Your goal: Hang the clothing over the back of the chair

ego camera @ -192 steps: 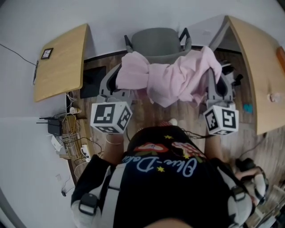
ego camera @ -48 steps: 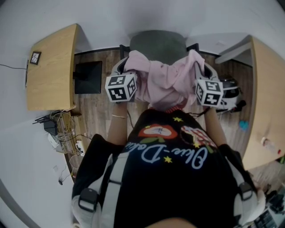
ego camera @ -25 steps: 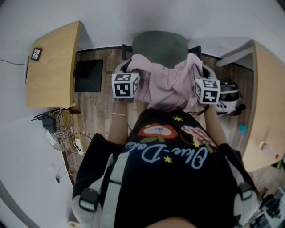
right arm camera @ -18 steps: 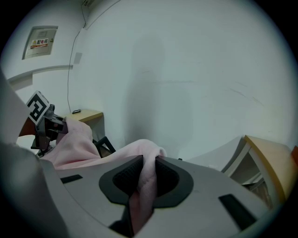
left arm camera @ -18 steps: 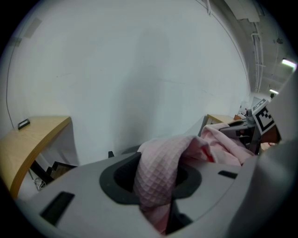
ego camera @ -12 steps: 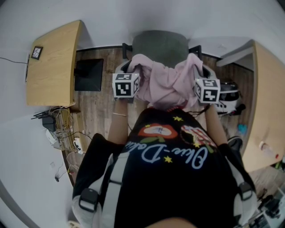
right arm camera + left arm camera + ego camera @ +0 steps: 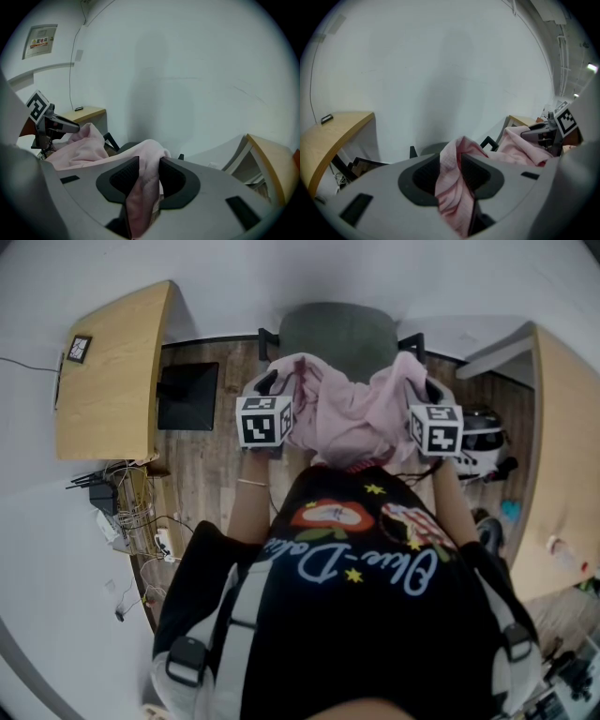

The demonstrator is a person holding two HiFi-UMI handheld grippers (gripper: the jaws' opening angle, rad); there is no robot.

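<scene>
Pink clothing point(image 7: 354, 418) seemingly draped over chair point(image 7: 337, 332)

Pink clothing point(image 7: 361, 418); grey chair point(image 7: 337, 331); tan desk point(image 7: 108, 371).

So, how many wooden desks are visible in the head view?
2. The left desk is at the left edge, the right desk at the right edge, the chair between them. More may be out of view.

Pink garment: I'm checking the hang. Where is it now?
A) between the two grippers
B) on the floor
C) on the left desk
A: the pink garment spans from the left gripper to the right gripper by the gray chair. Both grippers' jaws have just been opening, with cloth between them.
</scene>
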